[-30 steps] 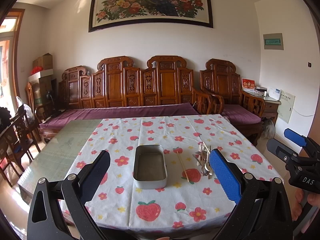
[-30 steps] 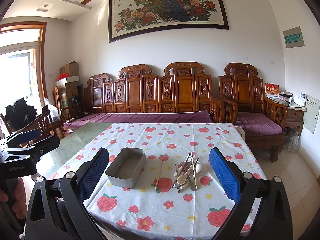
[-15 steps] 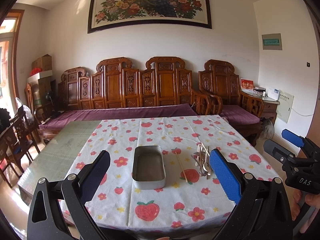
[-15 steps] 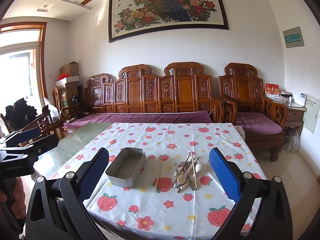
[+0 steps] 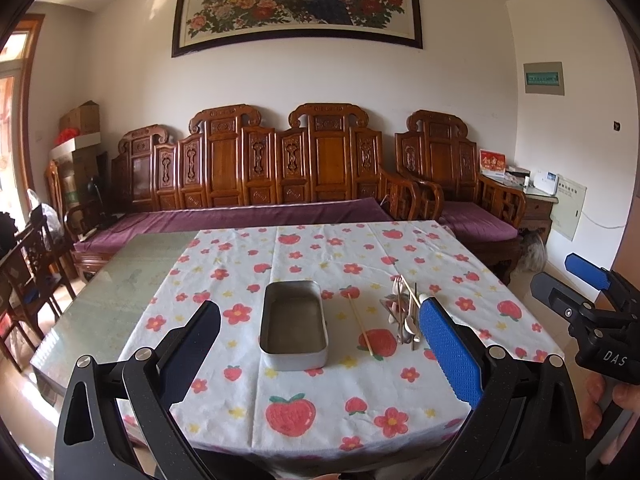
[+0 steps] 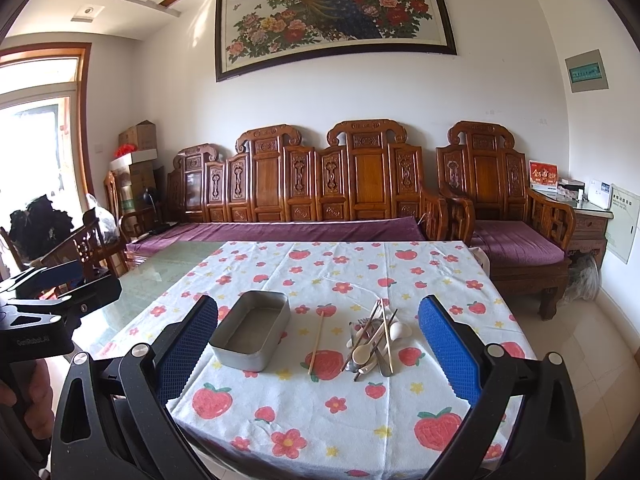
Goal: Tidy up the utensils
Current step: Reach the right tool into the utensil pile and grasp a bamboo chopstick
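Observation:
An empty metal tin (image 5: 293,326) (image 6: 251,335) lies on the strawberry-print tablecloth (image 5: 320,392) (image 6: 344,408). A single wooden chopstick (image 5: 360,330) (image 6: 316,339) lies to its right. Further right is a pile of utensils (image 5: 404,312) (image 6: 374,340): spoons, a fork and chopsticks. My left gripper (image 5: 320,350) is open and empty, above the near table edge in front of the tin. My right gripper (image 6: 318,344) is open and empty, back from the chopstick and pile. Each gripper shows at the edge of the other's view.
A carved wooden sofa (image 5: 280,184) (image 6: 320,196) with purple cushions stands behind the table. Bare glass tabletop (image 5: 100,292) (image 6: 160,276) lies left of the cloth. Wooden chairs (image 5: 28,280) stand at left, a side table (image 6: 588,220) at right.
The left view has shifted slightly; the tin and utensils sit a little higher in frame. The right view is almost unchanged. Both grippers stay open.

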A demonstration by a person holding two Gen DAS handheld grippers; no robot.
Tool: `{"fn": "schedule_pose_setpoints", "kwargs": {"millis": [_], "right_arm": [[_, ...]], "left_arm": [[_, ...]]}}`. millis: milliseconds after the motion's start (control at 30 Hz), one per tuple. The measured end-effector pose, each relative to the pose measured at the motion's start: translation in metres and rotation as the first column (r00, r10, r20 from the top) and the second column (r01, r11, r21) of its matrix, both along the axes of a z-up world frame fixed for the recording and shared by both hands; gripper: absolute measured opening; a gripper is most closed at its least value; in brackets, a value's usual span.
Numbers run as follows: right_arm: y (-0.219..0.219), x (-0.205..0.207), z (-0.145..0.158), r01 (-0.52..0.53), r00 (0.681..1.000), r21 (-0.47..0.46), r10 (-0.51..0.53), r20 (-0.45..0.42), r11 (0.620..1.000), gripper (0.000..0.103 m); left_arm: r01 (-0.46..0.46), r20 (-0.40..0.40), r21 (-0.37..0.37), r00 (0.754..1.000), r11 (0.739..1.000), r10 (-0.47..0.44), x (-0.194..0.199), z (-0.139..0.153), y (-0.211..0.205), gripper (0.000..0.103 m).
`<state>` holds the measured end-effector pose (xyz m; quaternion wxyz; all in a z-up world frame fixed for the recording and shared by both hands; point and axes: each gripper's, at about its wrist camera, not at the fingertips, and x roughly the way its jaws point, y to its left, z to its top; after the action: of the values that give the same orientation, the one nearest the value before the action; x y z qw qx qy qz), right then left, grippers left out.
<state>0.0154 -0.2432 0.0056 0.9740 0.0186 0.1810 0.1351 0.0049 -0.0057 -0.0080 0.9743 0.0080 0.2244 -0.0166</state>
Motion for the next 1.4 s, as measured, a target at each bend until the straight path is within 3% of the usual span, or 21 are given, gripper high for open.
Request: {"fn": "schedule_pose_setpoints", "kwargs": {"millis": [300, 733, 933, 1200, 1400], "right_arm": [[-0.012, 0.041, -0.038, 0.008, 0.999, -0.027, -0.009, -0.050, 1.000, 0.100], [-0.035, 0.142, -0.090, 0.000, 0.986, -0.050, -0.008, -0.169, 0.999, 0.070], [-0.048, 0.192, -0.108, 0.012, 0.978, -0.056, -0.023, -0.206, 0.998, 0.069], [-0.069, 0.246, -0.169, -0.009, 0.939, -0.041, -0.006, -0.345, 0.999, 0.054], [-0.061, 0.271, -0.223, -0.071, 0.899, -0.038, 0.048, -0.436, 0.997, 0.039]], "left_arm": [[0.052, -0.108, 0.010, 0.993, 0.999, -0.051, 0.042, -0.038, -0.007, 0.096], [0.117, -0.215, 0.044, 0.971, 0.992, -0.105, 0.116, -0.080, -0.025, 0.096], [0.141, -0.250, 0.032, 0.960, 0.989, -0.129, 0.147, -0.095, -0.033, 0.096], [0.157, -0.341, 0.021, 0.930, 0.987, -0.141, 0.181, -0.128, -0.042, 0.078], [0.163, -0.390, 0.005, 0.909, 0.987, -0.148, 0.195, -0.152, -0.049, 0.073]]}}
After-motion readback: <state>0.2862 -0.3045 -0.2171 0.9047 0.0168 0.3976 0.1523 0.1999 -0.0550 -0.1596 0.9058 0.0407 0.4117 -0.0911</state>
